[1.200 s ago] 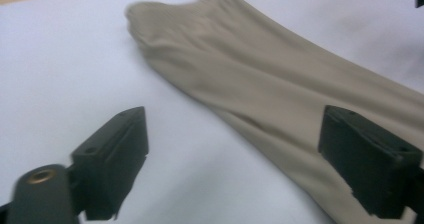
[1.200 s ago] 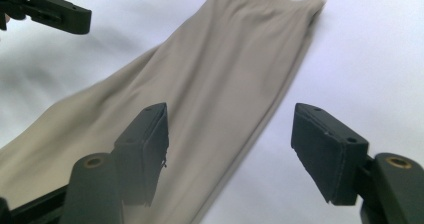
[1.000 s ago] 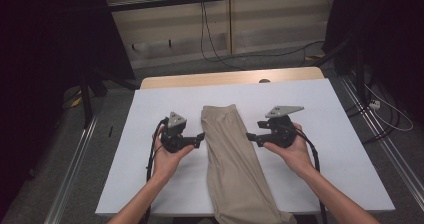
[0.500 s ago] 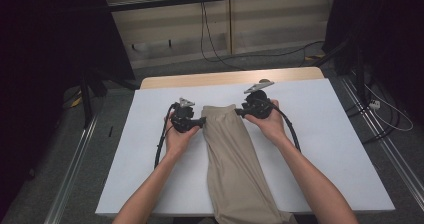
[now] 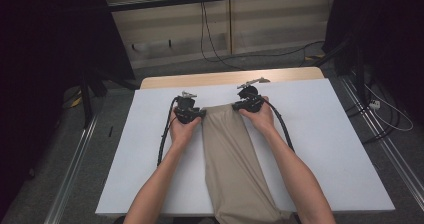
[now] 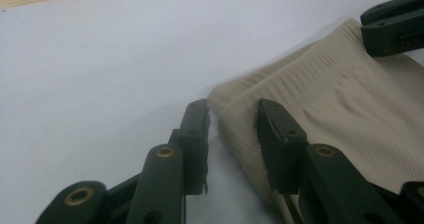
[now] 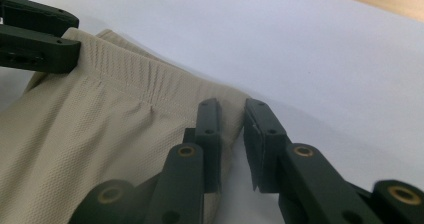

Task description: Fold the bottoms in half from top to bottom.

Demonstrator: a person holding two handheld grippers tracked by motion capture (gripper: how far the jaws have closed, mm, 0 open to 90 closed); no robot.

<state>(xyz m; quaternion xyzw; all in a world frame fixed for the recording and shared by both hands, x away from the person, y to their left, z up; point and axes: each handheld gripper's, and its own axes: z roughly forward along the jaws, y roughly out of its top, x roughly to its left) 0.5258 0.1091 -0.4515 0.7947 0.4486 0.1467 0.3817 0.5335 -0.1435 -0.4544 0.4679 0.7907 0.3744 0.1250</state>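
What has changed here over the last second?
Both tools slid up along the cloth, away from the person: the left tool and right tool now sit at its far corners, closer together than before. In each gripper view the open jaws straddle a corner's edge, not yet clamped. The cloth stayed flat, lengthwise on the white table.

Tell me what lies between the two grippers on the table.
In the high view, the far, ribbed end of the folded beige garment spans the stretch between the left gripper and the right gripper, one at each corner.
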